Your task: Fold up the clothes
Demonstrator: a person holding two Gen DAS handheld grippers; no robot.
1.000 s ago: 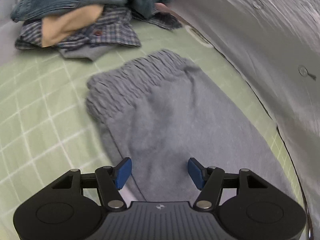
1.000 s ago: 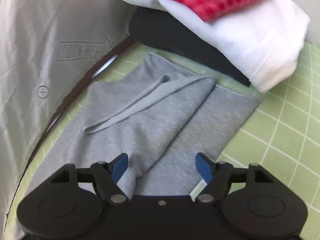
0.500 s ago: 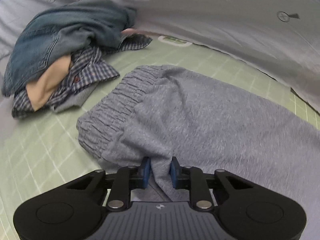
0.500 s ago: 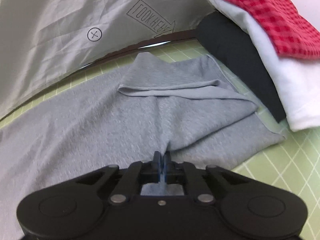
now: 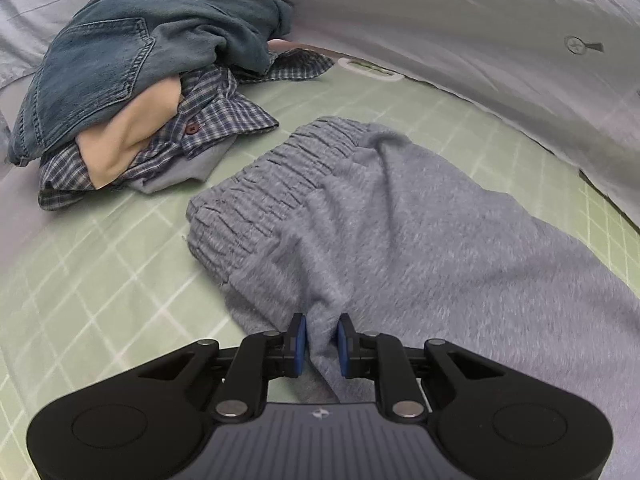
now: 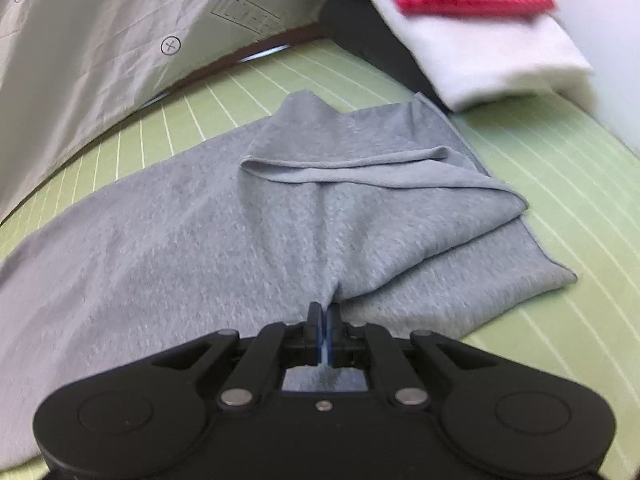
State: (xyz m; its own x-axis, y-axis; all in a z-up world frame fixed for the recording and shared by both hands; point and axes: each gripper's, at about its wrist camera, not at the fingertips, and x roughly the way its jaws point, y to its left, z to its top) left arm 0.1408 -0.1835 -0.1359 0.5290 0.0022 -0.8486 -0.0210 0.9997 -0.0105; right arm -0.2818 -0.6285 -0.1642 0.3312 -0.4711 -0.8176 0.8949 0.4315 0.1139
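Even, soft indoor light with faint shadows, fisheye bending and dark corners, and motion blur across the right wrist view.

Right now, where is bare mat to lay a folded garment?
Bare green mat lies left of the grey sweatpants, below the unfolded pile. More shows right of the leg end. The folded stack crowds the far right.

— Surface condition?
— Green gridded mat, white lines. Grey creased sheeting borders its far edge, printed with circled cross marks.
— Anything further?
— A boxed stencil on the sheeting, text unreadable.
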